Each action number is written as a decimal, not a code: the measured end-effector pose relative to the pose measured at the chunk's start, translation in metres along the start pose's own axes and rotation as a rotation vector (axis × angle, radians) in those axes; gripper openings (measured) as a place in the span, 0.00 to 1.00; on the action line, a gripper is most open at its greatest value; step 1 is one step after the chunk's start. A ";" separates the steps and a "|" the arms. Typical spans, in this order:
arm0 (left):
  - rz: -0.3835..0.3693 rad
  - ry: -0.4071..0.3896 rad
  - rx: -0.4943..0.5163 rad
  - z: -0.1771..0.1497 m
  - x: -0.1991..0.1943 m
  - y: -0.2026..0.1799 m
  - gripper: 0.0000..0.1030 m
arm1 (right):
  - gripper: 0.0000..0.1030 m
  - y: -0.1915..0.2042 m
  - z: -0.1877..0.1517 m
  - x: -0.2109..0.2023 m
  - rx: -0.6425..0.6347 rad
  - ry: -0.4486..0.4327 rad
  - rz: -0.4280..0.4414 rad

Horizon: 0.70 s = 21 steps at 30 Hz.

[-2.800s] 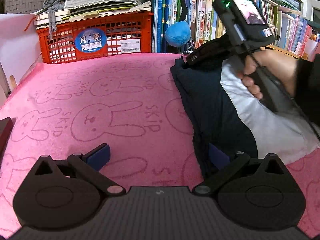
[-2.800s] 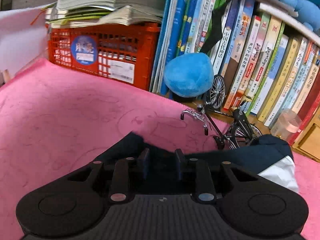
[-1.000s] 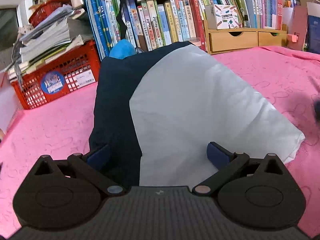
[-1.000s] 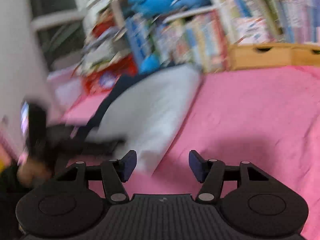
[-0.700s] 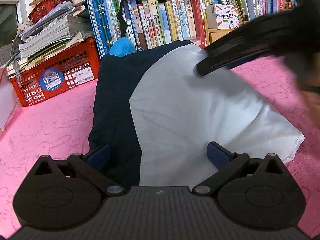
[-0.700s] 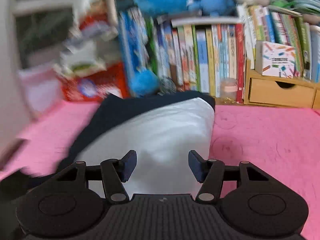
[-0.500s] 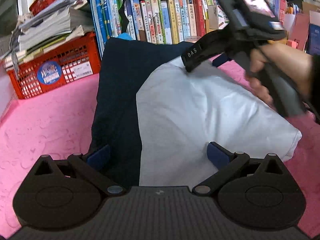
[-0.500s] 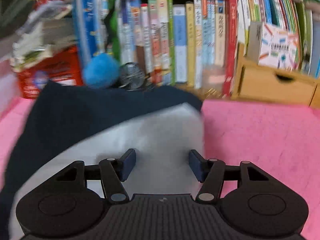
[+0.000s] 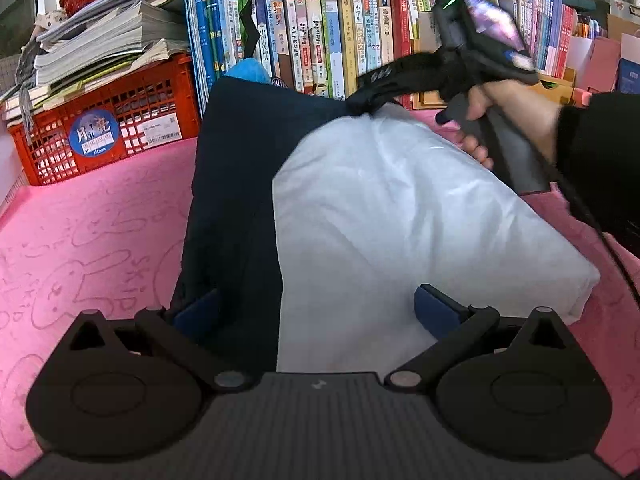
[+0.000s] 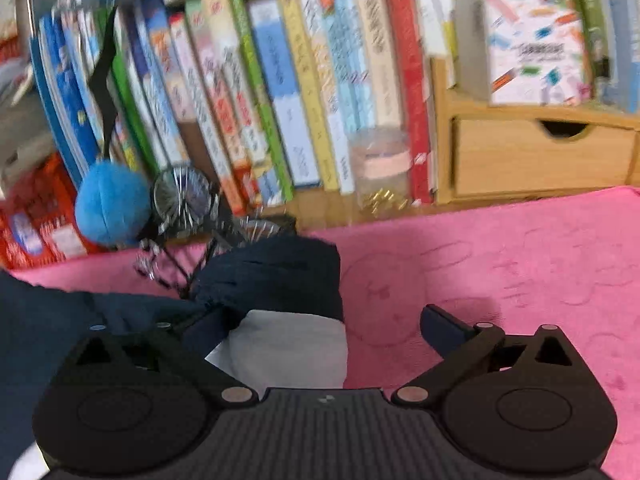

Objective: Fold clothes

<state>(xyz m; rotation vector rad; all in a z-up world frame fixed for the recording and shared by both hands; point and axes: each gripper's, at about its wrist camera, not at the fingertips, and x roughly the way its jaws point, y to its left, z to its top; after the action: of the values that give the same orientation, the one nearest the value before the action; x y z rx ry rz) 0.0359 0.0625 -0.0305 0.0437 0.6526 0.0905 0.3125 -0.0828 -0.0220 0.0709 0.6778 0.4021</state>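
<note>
**Garment between your two grippers, both spread wide**

Garment (image 9: 360,208), navy and white, lies folded on the pink rabbit-print cloth (image 9: 92,232), its far edge close to the row of books (image 9: 340,36) along the back. The navy part runs down the left side and the white panel fills the right.

Your left gripper (image 9: 316,312) sits at the near edge of the garment with its fingers set wide apart, the left blue pad over the navy fabric and the right pad over the white. Whether the pads touch the fabric cannot be told.

Your right gripper (image 10: 320,328) is at the far corner. From the left wrist camera its tip meets the top edge where navy and white join, and a hand (image 9: 484,116) grips its handle below a black sleeve (image 9: 600,160). From its own camera, which is blurred, the fingers stand well apart: the left one is against a bunched navy fold, the right one is over bare pink cloth, and nothing is clamped between them.

Just beyond that corner stand a small model bicycle (image 10: 188,216) and a blue plush ball (image 10: 110,204). A red crate (image 9: 104,128) stacked with papers sits at the back left.
</note>
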 end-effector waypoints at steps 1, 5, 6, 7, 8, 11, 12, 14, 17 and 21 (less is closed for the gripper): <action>0.000 0.000 0.000 0.000 0.000 0.000 1.00 | 0.93 -0.002 0.002 0.000 0.010 -0.003 0.004; -0.001 0.000 -0.001 0.000 0.000 0.000 1.00 | 0.92 0.002 -0.013 -0.055 -0.059 -0.032 0.088; -0.001 0.000 -0.001 0.000 0.000 0.000 1.00 | 0.92 0.005 -0.021 -0.071 -0.097 -0.034 0.110; -0.001 0.000 -0.001 0.000 0.000 0.001 1.00 | 0.92 0.009 -0.032 -0.084 -0.144 -0.024 0.116; -0.001 0.000 -0.001 0.000 0.000 0.001 1.00 | 0.92 0.013 -0.043 -0.097 -0.191 -0.013 0.120; -0.001 0.000 -0.001 0.000 0.000 0.001 1.00 | 0.92 0.018 -0.088 -0.130 -0.321 0.042 0.087; -0.002 0.000 -0.001 0.000 0.000 0.001 1.00 | 0.93 0.019 -0.102 -0.140 -0.357 0.057 0.079; -0.004 -0.001 0.001 0.000 0.000 0.001 1.00 | 0.93 0.013 -0.114 -0.158 -0.347 0.043 0.090; -0.011 -0.012 -0.001 -0.001 -0.003 0.002 1.00 | 0.94 0.005 -0.132 -0.185 -0.331 0.023 0.106; 0.076 -0.026 -0.026 -0.005 -0.031 0.004 1.00 | 0.97 -0.006 -0.156 -0.221 -0.314 -0.005 0.126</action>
<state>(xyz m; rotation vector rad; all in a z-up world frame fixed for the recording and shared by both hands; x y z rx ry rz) 0.0077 0.0635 -0.0156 0.0449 0.6242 0.1715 0.0614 -0.1835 -0.0133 -0.1841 0.6003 0.6252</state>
